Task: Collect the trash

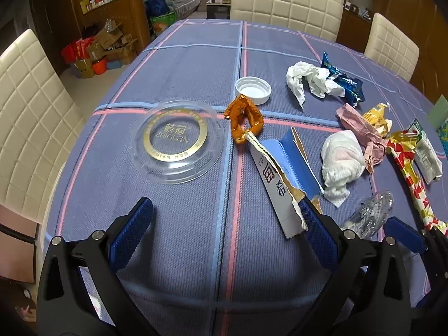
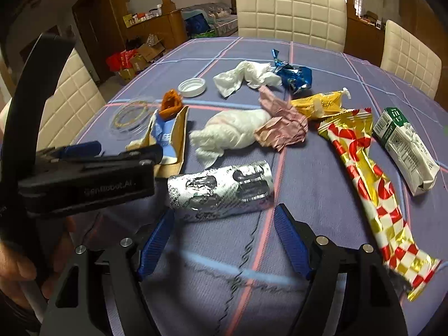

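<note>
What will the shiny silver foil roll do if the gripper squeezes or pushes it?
The curled silver foil roll would probably crush easily, since it looks thin and hollow. Lying on its side on the purple checked tablecloth, it might roll when nudged. It looks very light.

Foil roll (image 2: 221,189) lies before the tissue wad (image 2: 235,131) — carton (image 2: 406,151) far right.

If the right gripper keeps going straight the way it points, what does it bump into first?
Most likely the silver foil roll, lying just ahead of the open right gripper. Depth is hard to judge.
</note>
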